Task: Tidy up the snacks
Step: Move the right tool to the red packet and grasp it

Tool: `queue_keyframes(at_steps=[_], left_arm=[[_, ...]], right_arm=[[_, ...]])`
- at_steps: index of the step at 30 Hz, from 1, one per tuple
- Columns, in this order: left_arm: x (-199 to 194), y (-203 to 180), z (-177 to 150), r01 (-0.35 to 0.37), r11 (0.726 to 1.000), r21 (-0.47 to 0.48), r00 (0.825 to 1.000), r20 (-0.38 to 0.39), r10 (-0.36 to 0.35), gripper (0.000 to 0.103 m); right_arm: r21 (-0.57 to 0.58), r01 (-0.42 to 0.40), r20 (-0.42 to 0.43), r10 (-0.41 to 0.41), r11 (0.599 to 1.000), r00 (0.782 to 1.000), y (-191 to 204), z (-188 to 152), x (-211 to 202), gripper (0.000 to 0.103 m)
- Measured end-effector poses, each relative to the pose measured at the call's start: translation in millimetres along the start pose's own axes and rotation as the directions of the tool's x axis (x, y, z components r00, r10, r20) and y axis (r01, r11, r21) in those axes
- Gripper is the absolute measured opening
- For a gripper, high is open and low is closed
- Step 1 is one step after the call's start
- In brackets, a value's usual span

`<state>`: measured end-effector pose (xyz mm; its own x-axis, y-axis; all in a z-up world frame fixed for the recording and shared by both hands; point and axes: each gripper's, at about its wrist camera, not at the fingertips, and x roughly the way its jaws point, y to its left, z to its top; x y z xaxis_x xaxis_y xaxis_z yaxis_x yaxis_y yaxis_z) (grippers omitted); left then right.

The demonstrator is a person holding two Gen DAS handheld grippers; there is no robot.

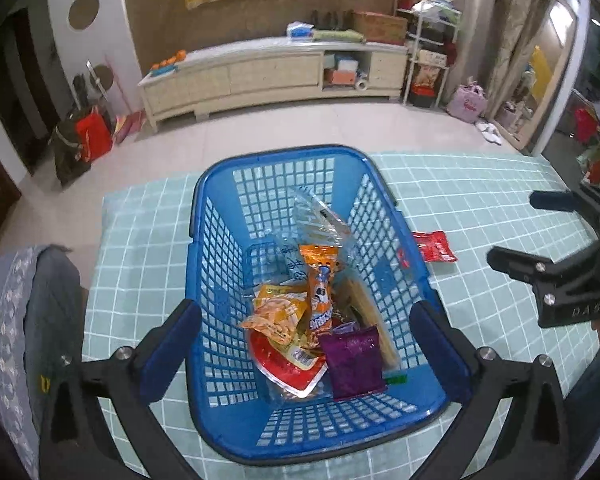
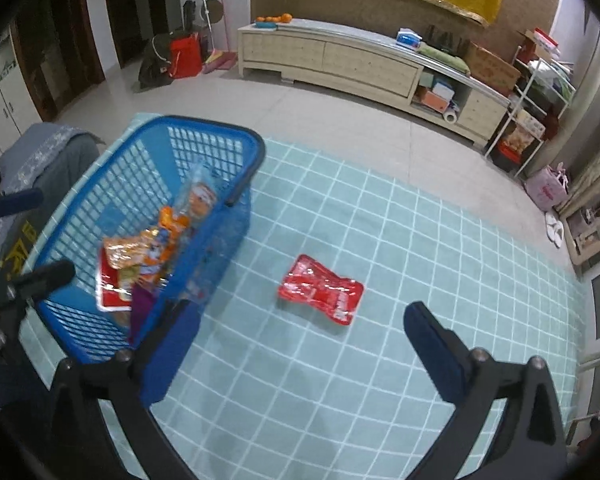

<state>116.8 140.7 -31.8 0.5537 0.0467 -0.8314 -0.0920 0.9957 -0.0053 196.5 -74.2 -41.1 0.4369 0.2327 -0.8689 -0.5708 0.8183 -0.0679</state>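
Red foil packet [image 2: 321,289] lies alone on the checked tablecloth [image 2: 380,380], just beside the blue basket [image 2: 220,130] of gathered snacks. Right gripper [image 2: 300,336] hovers spread wide and empty; it should descend squarely over the packet. Left gripper [image 1: 304,344], also gaping, straddles the basket's near wall, which crowds the approach.

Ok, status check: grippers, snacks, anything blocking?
Left gripper open over blue basket. Right gripper open, empty. One red packet left on the cloth, clear path.
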Motion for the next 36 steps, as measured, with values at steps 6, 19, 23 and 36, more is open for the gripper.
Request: queue_keyframes(at_steps=[6, 19, 23, 36], left_arm=[[29, 8, 6, 0.017, 0.996, -0.088, 0.996, -0.088, -0.025, 0.103], [71, 16, 15, -0.112, 0.978, -0.177, 0.981, -0.177, 0.080, 0.103], [77, 14, 20, -0.142, 0.976, -0.162, 0.979, -0.170, 0.114, 0.103], [85, 12, 25, -0.155, 0.978, -0.140, 0.977, -0.168, 0.130, 0.103]], right_arm=[[-0.070, -0.019, -0.044, 0.016, 0.997, 0.999, -18, -3, 34, 0.103], [-0.275, -0.122, -0.122, 0.091, 0.954, 0.988, -25, -11, 118, 0.103], [-0.323, -0.161, -0.155, 0.116, 0.932, 0.981, -24, -10, 139, 0.103], [-0.376, -0.289, -0.221, 0.217, 0.880, 0.951, -32, 3, 164, 0.053]])
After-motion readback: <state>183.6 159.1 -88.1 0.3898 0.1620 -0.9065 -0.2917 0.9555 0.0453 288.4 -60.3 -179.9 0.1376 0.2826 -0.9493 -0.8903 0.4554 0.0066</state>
